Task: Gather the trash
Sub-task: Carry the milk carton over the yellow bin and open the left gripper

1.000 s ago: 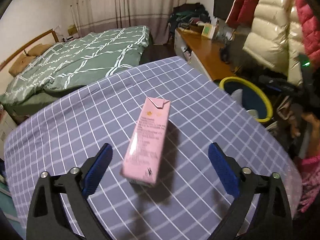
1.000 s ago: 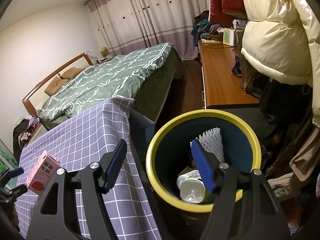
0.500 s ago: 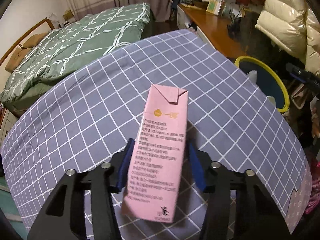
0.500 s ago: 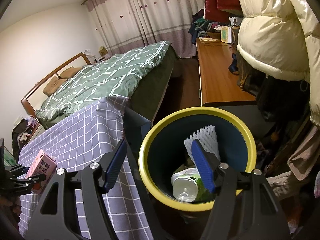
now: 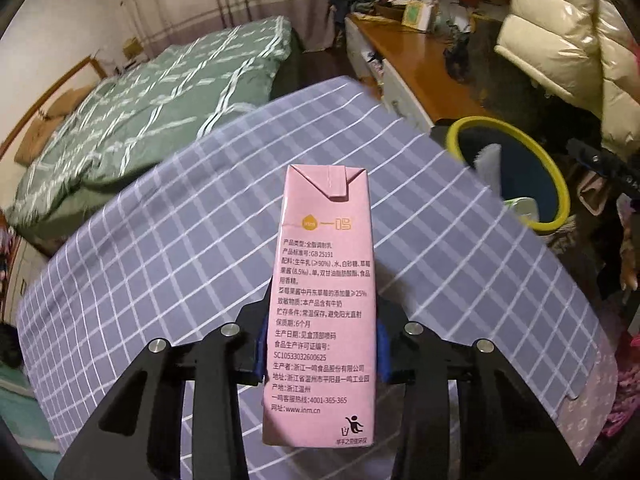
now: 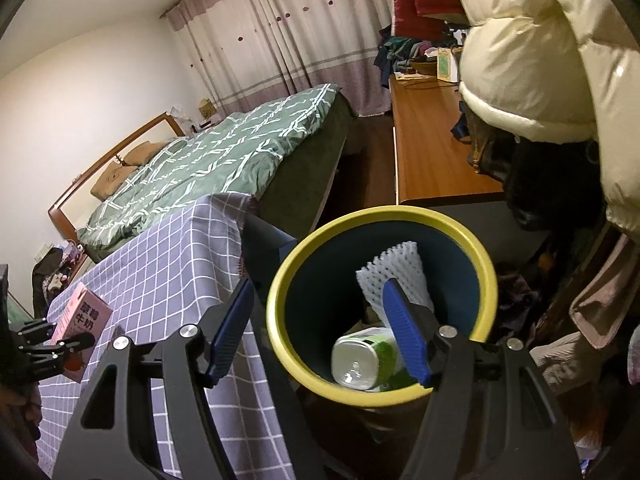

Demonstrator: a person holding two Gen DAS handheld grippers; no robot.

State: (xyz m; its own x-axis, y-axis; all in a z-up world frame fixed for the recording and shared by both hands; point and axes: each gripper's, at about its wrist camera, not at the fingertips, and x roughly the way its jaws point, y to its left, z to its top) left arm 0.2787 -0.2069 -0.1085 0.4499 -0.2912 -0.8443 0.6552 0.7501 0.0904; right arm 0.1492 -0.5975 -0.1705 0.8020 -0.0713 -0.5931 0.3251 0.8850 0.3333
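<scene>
Pink milk carton (image 5: 326,304) now clamped upright in left tongs (image 5: 322,354), which stood wide a second ago; carton over checked table (image 5: 160,280). Right tongs (image 6: 316,330) stayed spread, empty, above yellow-rimmed bin (image 6: 280,280). Next, likely: carry carton to bin.

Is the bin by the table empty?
No: in the right wrist view the yellow-rimmed bin already holds a green-and-white bottle and a white foam net.

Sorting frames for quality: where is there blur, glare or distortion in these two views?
Left wrist: pink carton sharp, checked tablecloth and bed motion-blurred. Right wrist: mostly sharp, glare on cream jacket, fisheye bends the yellow-rimmed bin.
</scene>
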